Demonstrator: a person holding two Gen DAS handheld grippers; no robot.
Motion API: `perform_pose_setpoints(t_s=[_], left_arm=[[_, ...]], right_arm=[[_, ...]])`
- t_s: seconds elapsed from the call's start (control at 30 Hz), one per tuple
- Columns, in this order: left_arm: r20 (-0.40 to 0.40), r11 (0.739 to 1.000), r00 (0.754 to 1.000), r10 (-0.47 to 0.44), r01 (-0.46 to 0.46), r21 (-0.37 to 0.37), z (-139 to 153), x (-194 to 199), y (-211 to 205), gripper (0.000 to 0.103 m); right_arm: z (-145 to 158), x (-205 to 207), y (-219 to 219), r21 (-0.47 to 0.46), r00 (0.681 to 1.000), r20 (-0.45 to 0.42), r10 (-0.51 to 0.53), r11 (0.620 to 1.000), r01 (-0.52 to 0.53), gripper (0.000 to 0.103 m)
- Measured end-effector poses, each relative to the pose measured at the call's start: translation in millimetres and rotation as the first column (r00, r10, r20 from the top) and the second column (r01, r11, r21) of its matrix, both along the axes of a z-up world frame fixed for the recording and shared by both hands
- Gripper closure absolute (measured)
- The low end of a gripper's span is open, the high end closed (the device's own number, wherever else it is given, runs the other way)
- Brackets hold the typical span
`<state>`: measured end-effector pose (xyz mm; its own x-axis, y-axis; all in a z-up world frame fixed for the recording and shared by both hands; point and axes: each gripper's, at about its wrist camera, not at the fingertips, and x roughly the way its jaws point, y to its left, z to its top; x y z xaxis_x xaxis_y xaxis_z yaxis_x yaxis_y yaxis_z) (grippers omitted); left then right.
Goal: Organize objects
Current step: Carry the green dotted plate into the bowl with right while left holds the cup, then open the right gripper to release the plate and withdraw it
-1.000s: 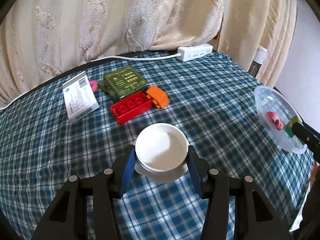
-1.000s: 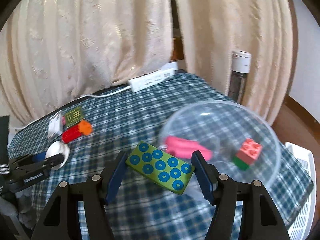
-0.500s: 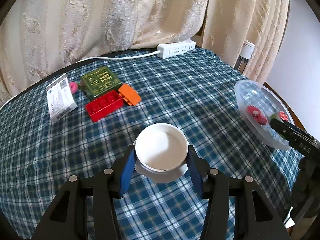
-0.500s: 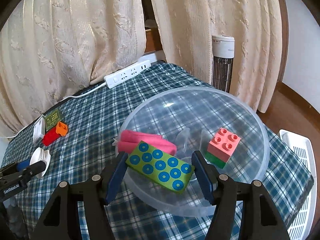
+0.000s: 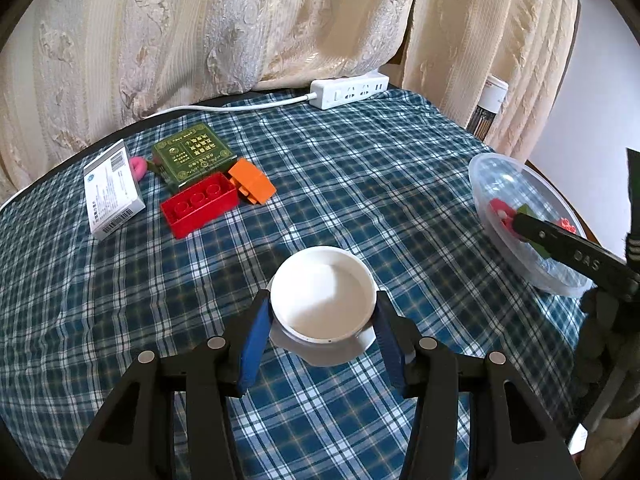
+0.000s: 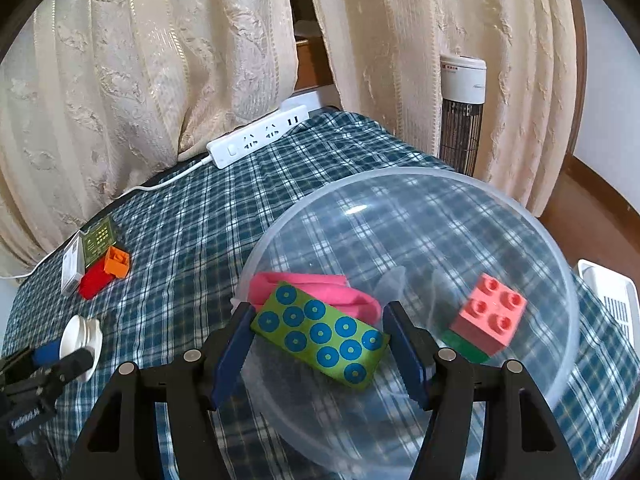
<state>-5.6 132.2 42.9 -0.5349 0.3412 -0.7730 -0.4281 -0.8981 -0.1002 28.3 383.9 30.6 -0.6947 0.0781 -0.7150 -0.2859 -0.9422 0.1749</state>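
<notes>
My left gripper (image 5: 322, 330) is shut on a white round cup (image 5: 323, 307) and holds it above the plaid tablecloth (image 5: 360, 184); the cup also shows in the right wrist view (image 6: 80, 342). My right gripper (image 6: 320, 340) is shut on a green block with blue dots (image 6: 320, 340) and holds it over the clear plastic bowl (image 6: 420, 200). In the bowl lie a pink folded piece (image 6: 316, 286) and a pink-and-green brick (image 6: 486, 322). The bowl also shows at the right of the left wrist view (image 5: 496, 176).
At the table's far left lie a red brick (image 5: 200, 202), an orange brick (image 5: 252, 180), a green box (image 5: 190, 154), a white box (image 5: 112, 190) and a small pink piece (image 5: 138, 166). A white power strip (image 5: 348, 88) lies at the back edge. A heater (image 6: 462, 120) stands behind the curtains.
My right gripper has carried the green block forward until it hangs over the bowl. My left gripper with the cup has drawn back and turned slightly right.
</notes>
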Motion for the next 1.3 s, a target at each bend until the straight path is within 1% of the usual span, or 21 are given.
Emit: perform_pose_setpoints(t_s=[0.2, 0.37, 0.5, 0.6, 0.7, 0.8, 1.03, 1.1, 1.2, 1.3], left_arm=[[0.001, 1.000, 1.000, 0.000, 0.000, 0.000, -0.8, -0.4, -1.3, 0.051], [0.001, 1.000, 1.000, -0.001, 0.001, 0.001, -1.0, -0.2, -1.4, 0.051], [0.000, 1.000, 1.000, -0.001, 0.001, 0.003, -1.9, 0.5, -0.9, 0.051], [0.003, 1.000, 1.000, -0.004, 0.004, 0.003, -2.8, 1.1, 0.4, 0.051], [0.004, 1.000, 1.000, -0.011, 0.011, 0.003, -3.0, 2.6, 3.1, 0.051], [0.001, 1.000, 1.000, -0.017, 0.017, 0.003, -2.0, 4.8, 6.4, 0.051], [0.000, 1.000, 1.000, -0.019, 0.019, 0.004, 0.1, 6.5, 7.2, 0.051], [0.001, 1.000, 1.000, -0.020, 0.020, 0.004, 0.0, 6.4, 7.1, 0.051], [0.002, 1.000, 1.000, -0.022, 0.022, 0.002, 0.4, 6.7, 7.8, 0.051], [-0.001, 0.999, 1.000, -0.031, 0.031, -0.007, 1.0, 11.1, 13.8, 0.051]], right_arm=[[0.1, -17.1, -0.2, 0.015, 1.000, 0.007, -0.016, 1.000, 0.016, 0.034], [3.0, -31.2, 8.4, 0.029, 0.999, 0.015, -0.043, 0.999, 0.043, 0.034], [8.6, -33.2, 18.5, 0.006, 0.998, 0.010, -0.060, 0.998, 0.060, 0.034], [13.2, -33.1, 23.7, 0.014, 0.997, 0.003, -0.077, 0.997, 0.077, 0.034], [14.1, -36.8, 31.6, 0.015, 0.994, 0.020, -0.103, 0.995, 0.103, 0.034], [13.9, -41.1, 41.4, -0.011, 0.992, 0.030, -0.119, 0.993, 0.119, 0.034], [12.7, -49.1, 68.4, -0.131, 0.982, 0.038, -0.183, 0.974, 0.186, 0.033], [13.5, -46.8, 69.6, -0.133, 0.982, 0.030, -0.186, 0.973, 0.188, 0.033], [14.5, -40.3, 70.9, -0.142, 0.983, 0.016, -0.181, 0.973, 0.182, 0.028], [16.6, -31.3, 71.8, -0.145, 0.983, 0.000, -0.186, 0.972, 0.184, 0.027]])
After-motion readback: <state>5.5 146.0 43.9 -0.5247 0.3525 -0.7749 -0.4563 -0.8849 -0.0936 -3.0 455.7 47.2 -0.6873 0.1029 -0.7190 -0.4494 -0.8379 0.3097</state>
